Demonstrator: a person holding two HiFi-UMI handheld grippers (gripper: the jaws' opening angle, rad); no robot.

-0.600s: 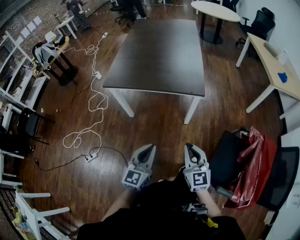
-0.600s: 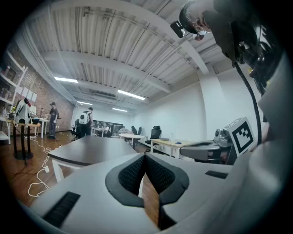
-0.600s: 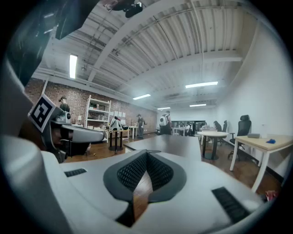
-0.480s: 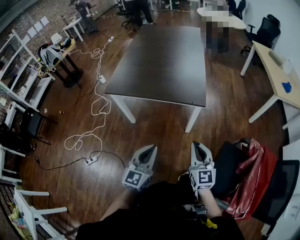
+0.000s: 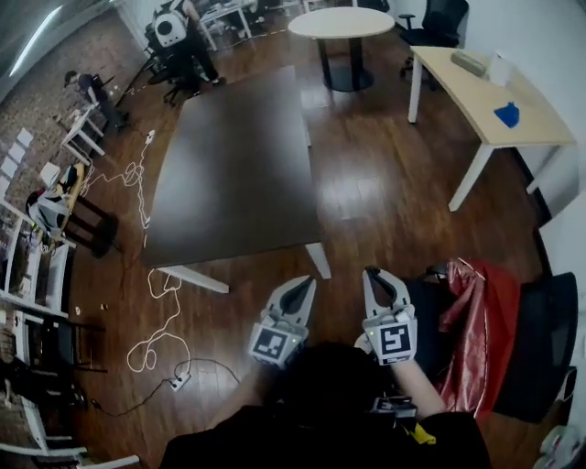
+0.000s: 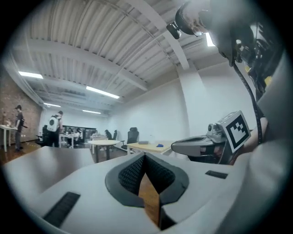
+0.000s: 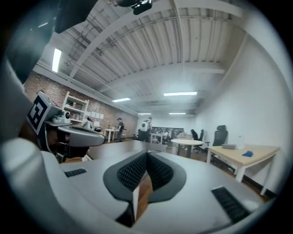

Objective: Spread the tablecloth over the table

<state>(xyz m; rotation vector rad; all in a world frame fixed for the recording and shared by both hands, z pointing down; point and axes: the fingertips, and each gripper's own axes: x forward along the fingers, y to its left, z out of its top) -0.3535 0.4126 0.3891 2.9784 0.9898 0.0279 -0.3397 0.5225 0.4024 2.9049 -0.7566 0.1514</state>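
Head view shows the left gripper (image 5: 305, 285) and the right gripper (image 5: 372, 275) held side by side low in the picture, near each other but apart, both pointing away from the person over the wooden floor (image 5: 366, 201). In the left gripper view the two ribbed pads (image 6: 131, 172) meet at their tips, with only floor showing in the narrow slot below them, so these fingers are closed on nothing. The right gripper view gives the same reading: its pads (image 7: 158, 171) touch at the tips and no thing stands between them. The red tablecloth (image 5: 478, 321) lies bunched and draped over a black chair (image 5: 542, 353) just to the right of the right gripper's fingers, clear of them. The dark table (image 5: 238, 174) stands ahead and to the left of the left gripper's fingertips, its near corner close to them and its top bare. Farther ahead of both sets of fingers is a round table (image 5: 341, 22), and ahead to the right of the right fingers a pale desk (image 5: 476, 96). A white cable (image 5: 156, 325) trails on the floor left of the left fingers.
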